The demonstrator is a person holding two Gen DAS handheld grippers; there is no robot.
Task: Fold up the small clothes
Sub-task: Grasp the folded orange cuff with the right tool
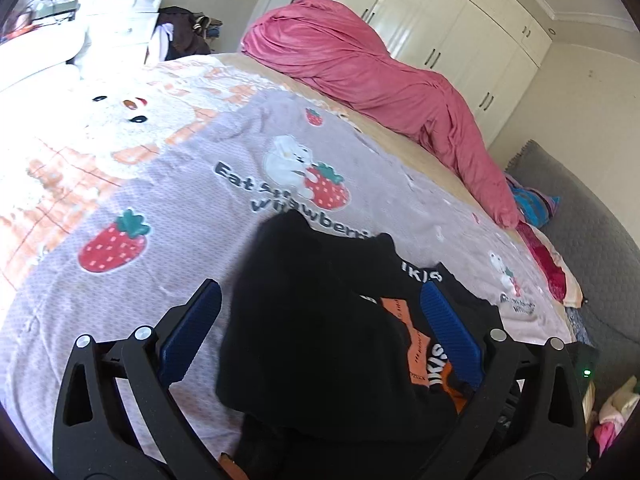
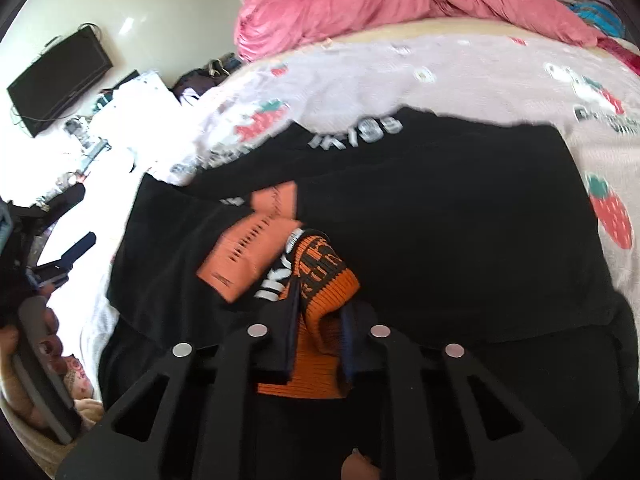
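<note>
A small black garment (image 1: pixel 312 340) with orange patches and white lettering lies partly folded on the strawberry-print bedsheet (image 1: pixel 140 200). My left gripper (image 1: pixel 320 285) hangs over its near part with the blue pads (image 1: pixel 192 332) spread wide. The cloth lies below and between them, and neither pad presses on it. In the right wrist view the same garment (image 2: pixel 440 220) spreads across the middle. My right gripper (image 2: pixel 320 296) is shut on its orange ribbed cuff (image 2: pixel 324 276), which bunches up between the fingers. An orange label patch (image 2: pixel 248 248) shows just to the left.
A bunched pink duvet (image 1: pixel 360 68) lies along the far side of the bed. White wardrobes (image 1: pixel 460 20) stand behind it and a white drawer unit (image 1: pixel 120 8) at the far left. In the right wrist view a hand (image 2: pixel 48 340) grips a grey handle at the left edge, below a dark TV (image 2: pixel 60 80).
</note>
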